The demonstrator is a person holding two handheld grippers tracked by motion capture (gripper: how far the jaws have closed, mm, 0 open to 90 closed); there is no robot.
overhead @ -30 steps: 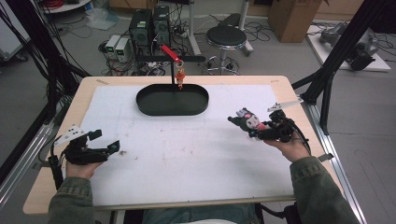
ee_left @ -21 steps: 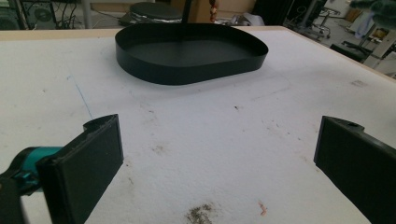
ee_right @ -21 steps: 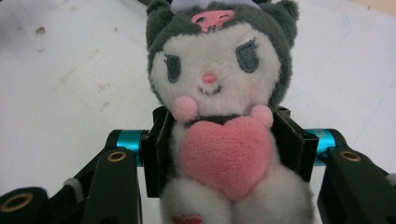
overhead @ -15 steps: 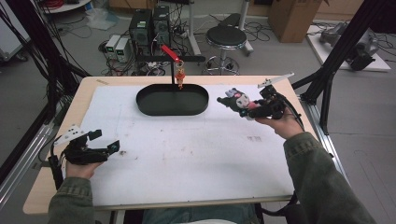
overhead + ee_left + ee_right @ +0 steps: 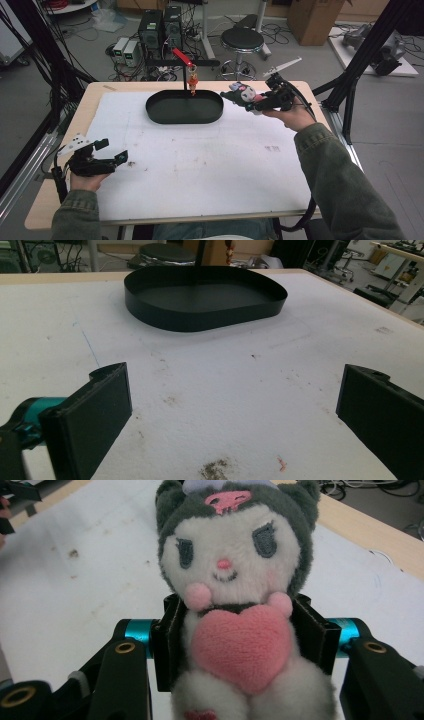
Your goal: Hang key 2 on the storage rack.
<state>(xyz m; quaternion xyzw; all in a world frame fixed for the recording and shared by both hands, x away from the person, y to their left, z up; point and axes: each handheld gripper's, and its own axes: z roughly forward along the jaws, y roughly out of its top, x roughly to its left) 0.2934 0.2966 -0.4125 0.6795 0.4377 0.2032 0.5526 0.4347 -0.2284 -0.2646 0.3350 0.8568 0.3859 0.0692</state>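
Plush toy [image 5: 235, 625] sits clamped at its body in your right tool [image 5: 250, 98], held off the surface [image 5: 210, 165] just right of the black tray [image 5: 184, 107]. Your left tool [image 5: 117, 159] rests near the front-left corner, jaws wide apart, nothing between them.

Both forearms wear olive-green sleeves with ribbed cuffs. Each hand carries a black two-jaw gripper; the left gripper [image 5: 117, 157] bears a grey three-cornered plate behind its jaws, and so does the right gripper [image 5: 243, 96]. Teal metal rods sit just behind the flat black pads [image 5: 102, 405], beside brass-ringed screw holes. A black cable trails from each.
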